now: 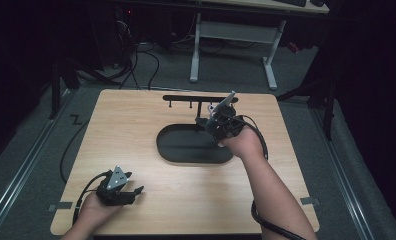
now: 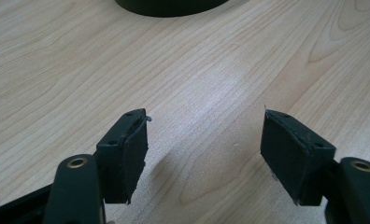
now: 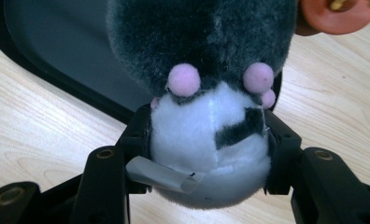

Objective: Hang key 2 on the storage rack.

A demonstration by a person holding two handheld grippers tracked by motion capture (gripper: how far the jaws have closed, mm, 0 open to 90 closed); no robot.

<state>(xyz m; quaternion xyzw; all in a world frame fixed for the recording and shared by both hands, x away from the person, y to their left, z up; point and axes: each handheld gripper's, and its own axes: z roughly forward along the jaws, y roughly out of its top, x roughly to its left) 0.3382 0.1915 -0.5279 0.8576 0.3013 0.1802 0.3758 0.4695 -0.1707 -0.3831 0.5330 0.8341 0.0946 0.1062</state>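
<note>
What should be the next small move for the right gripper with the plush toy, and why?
Probably lower it a little more toward the black tray. The right gripper clamps the plush toy above the tray's edge, not yet resting on it.

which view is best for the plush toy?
Right gripper view: the plush toy sits close up, grey-and-white with pink dots, pinched in the right claw. In the high view that claw covers it; the left gripper view faces bare table.
</note>
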